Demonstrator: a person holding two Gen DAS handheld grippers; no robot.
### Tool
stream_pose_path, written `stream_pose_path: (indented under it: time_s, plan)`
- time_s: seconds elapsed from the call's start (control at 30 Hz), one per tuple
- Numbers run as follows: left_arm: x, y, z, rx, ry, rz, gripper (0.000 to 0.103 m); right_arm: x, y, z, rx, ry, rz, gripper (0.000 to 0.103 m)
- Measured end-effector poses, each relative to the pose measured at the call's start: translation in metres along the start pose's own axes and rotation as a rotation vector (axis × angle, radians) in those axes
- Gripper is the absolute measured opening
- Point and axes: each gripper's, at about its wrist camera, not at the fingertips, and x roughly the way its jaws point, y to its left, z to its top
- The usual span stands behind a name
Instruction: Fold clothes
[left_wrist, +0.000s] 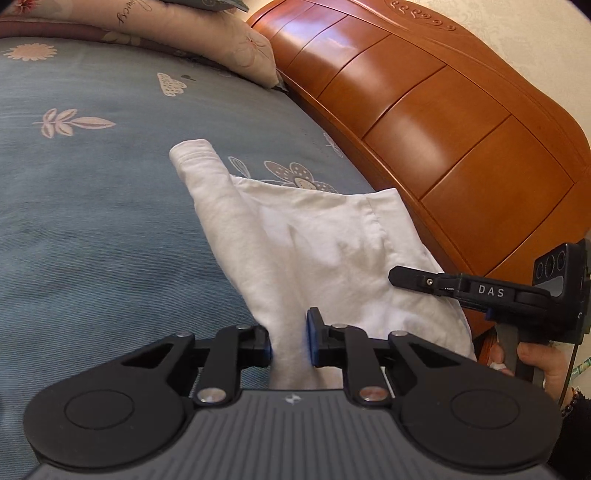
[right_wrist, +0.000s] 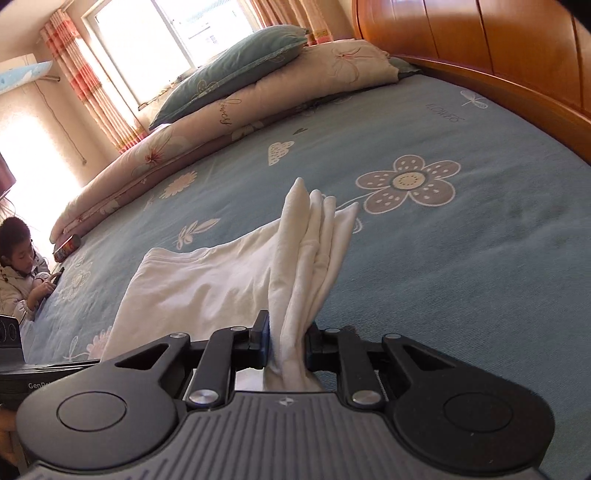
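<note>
A bedroom in a home. Wide bed (right_wrist: 461, 277) under a blue-grey sheet printed with flowers and leaves, backed by a glossy orange-brown wooden headboard (left_wrist: 424, 122) with carved scrolls along the top. Folded floral quilt (right_wrist: 229, 122) and teal pillow (right_wrist: 236, 70) stacked at the far side. Bright window (right_wrist: 177, 40) behind, framed by striped pink-orange curtains (right_wrist: 85, 81). Pale patterned wallpaper (left_wrist: 535, 48) above the headboard. Child (right_wrist: 22, 273) sitting at the bed's edge.

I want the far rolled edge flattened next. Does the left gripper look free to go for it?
Probably not: the left gripper is shut on the white garment, so it must let go first.
</note>
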Motion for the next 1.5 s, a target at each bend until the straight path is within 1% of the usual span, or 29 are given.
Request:
stream_pose_path:
  time_s: [0.1, 0.23, 0.3, 0.33, 0.4, 0.5, 0.53, 0.57, 0.6, 0.67, 0.7, 0.73, 0.77, 0.83, 0.87, 0.93, 1.0, 1.07, 1.1, 1.13, 1.17, 1.27, 1.3, 1.33, 1.4, 1.43, 1.47, 1.5]
  plan:
    - [0.039, -0.020, 0.002, 0.013, 0.037, -0.021, 0.016, -0.003, -0.032, 0.007, 0.013, -0.003, -0.074, 0.020]
    - [0.079, -0.041, 0.003, 0.047, 0.054, -0.035, 0.016, 0.003, -0.064, 0.013, 0.007, 0.003, -0.156, 0.019]
    - [0.095, -0.049, 0.004, 0.062, 0.061, -0.031, 0.016, 0.001, -0.072, 0.013, 0.016, -0.011, -0.184, 0.019]
    - [0.105, -0.051, 0.006, 0.053, 0.066, -0.034, 0.016, 0.000, -0.076, 0.012, 0.020, -0.019, -0.197, 0.019]
    - [0.113, -0.054, 0.002, 0.052, 0.067, -0.036, 0.016, -0.002, -0.083, 0.011, 0.029, -0.034, -0.223, 0.019]
    - [0.115, -0.060, -0.007, 0.078, 0.058, -0.027, 0.016, -0.006, -0.094, 0.010, 0.043, -0.058, -0.263, 0.019]
    - [0.111, -0.059, -0.008, 0.093, 0.059, -0.019, 0.016, -0.007, -0.098, 0.009, 0.048, -0.066, -0.277, 0.019]
    - [0.106, -0.059, -0.009, 0.108, 0.060, -0.011, 0.017, -0.008, -0.102, 0.009, 0.053, -0.074, -0.290, 0.023]
    - [0.101, -0.058, -0.009, 0.123, 0.061, -0.003, 0.022, -0.009, -0.106, 0.008, 0.057, -0.081, -0.303, 0.028]
    - [0.091, -0.057, -0.011, 0.153, 0.064, 0.013, 0.028, -0.011, -0.113, 0.007, 0.066, -0.097, -0.330, 0.035]
    - [0.085, -0.057, -0.012, 0.168, 0.065, 0.021, 0.033, -0.012, -0.117, 0.007, 0.071, -0.105, -0.343, 0.035]
    - [0.077, -0.055, -0.010, 0.195, 0.041, 0.047, 0.037, -0.013, -0.120, 0.006, 0.076, -0.113, -0.356, 0.035]
    - [0.068, -0.054, -0.009, 0.223, 0.017, 0.075, 0.039, -0.014, -0.124, 0.006, 0.080, -0.121, -0.369, 0.035]
    - [0.051, -0.053, -0.002, 0.299, -0.058, 0.133, 0.043, -0.014, -0.125, 0.002, 0.083, -0.114, -0.321, 0.035]
    - [0.053, -0.056, 0.003, 0.315, -0.062, 0.117, 0.044, -0.013, -0.125, 0.000, 0.084, -0.109, -0.294, 0.035]
    - [0.058, -0.062, 0.012, 0.345, -0.070, 0.084, 0.053, -0.013, -0.125, -0.004, 0.086, -0.101, -0.240, 0.036]
    - [0.063, -0.068, 0.022, 0.376, -0.077, 0.051, 0.057, -0.012, -0.125, -0.008, 0.088, -0.092, -0.187, 0.041]
    - [0.077, -0.077, 0.019, 0.424, -0.072, 0.029, 0.058, -0.012, -0.125, -0.012, 0.090, -0.083, -0.133, 0.041]
    - [0.088, -0.079, 0.018, 0.434, -0.068, 0.030, 0.059, -0.012, -0.125, -0.014, 0.091, -0.079, -0.107, 0.040]
    - [0.098, -0.082, 0.017, 0.443, -0.064, 0.032, 0.059, -0.007, -0.131, -0.019, 0.108, -0.073, -0.103, 0.040]
    - [0.104, -0.081, 0.015, 0.450, -0.064, 0.037, 0.059, -0.005, -0.139, -0.024, 0.138, -0.083, -0.081, 0.039]
    - [0.135, -0.069, 0.015, 0.424, 0.029, 0.103, 0.059, -0.009, -0.152, -0.035, 0.208, -0.122, -0.023, 0.039]
    - [0.131, -0.070, 0.014, 0.420, 0.023, 0.099, 0.059, -0.012, -0.154, -0.037, 0.226, -0.136, -0.007, 0.039]
    - [0.126, -0.071, 0.014, 0.417, 0.015, 0.095, 0.059, -0.018, -0.150, -0.038, 0.212, -0.145, -0.014, 0.039]
    - [0.116, -0.074, 0.014, 0.410, 0.001, 0.086, 0.058, -0.032, -0.140, -0.038, 0.177, -0.161, -0.037, 0.044]
    - [0.106, -0.077, 0.012, 0.403, -0.014, 0.043, 0.059, -0.038, -0.134, -0.039, 0.157, -0.168, -0.026, 0.046]
    - [0.098, -0.082, 0.007, 0.417, -0.015, 0.008, 0.059, -0.042, -0.132, -0.043, 0.140, -0.161, -0.023, 0.046]
    - [0.090, -0.088, 0.002, 0.431, -0.015, -0.028, 0.062, -0.045, -0.129, -0.046, 0.124, -0.152, -0.022, 0.047]
